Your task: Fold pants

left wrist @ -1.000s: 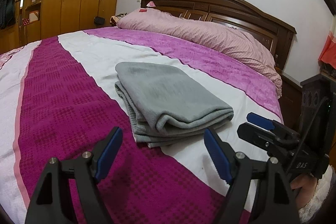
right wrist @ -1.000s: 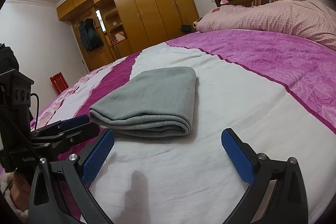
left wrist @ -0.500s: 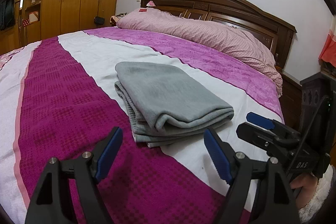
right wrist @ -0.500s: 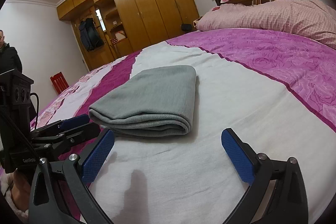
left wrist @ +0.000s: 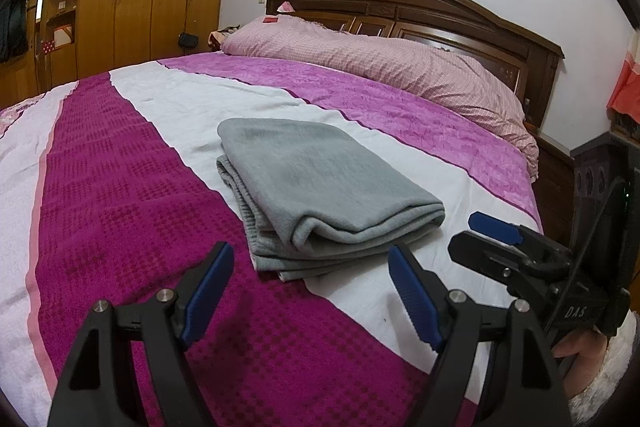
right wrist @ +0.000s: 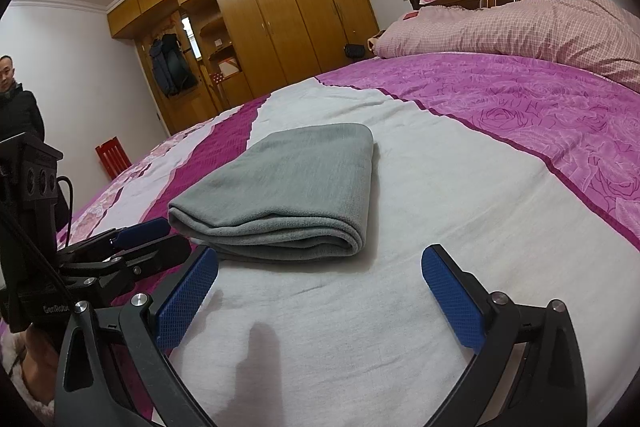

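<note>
On woven bedspread (left wrist: pixel 120 187), soft grey pants (left wrist: pixel 320 187) lie folded.

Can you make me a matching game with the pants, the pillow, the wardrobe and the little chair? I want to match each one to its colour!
Things:
1. pants
2. pillow
3. wardrobe
4. little chair

Colours:
a. red
b. grey
c. pink checks
d. yellow-brown wood

Pairs: 1-b, 2-c, 3-d, 4-a
</note>
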Demonstrator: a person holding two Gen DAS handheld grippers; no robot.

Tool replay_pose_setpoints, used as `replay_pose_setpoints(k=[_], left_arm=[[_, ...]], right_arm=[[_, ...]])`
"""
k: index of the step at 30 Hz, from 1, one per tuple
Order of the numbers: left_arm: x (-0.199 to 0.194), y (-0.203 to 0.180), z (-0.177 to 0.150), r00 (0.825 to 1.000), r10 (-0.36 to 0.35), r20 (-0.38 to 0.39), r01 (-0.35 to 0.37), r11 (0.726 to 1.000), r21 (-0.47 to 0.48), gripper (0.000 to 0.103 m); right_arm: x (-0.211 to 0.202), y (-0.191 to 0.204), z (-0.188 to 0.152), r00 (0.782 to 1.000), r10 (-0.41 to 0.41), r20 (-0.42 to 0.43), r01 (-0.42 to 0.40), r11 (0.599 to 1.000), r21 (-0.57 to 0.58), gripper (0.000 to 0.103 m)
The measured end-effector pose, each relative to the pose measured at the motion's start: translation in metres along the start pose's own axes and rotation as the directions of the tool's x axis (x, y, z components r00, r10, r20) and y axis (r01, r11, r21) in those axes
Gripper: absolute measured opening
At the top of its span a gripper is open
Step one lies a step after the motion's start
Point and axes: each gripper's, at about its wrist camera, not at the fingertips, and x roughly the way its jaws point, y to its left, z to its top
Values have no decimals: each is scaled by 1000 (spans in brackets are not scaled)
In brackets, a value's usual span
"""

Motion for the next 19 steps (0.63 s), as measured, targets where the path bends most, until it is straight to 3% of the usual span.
replay_pose_setpoints(k=[19], left_arm=[[3,1,-1,1000,9,-10,-9,1000,-20,83]], right_arm=[[6,-1,-1,999,-25,-23,25,1000,8,102]])
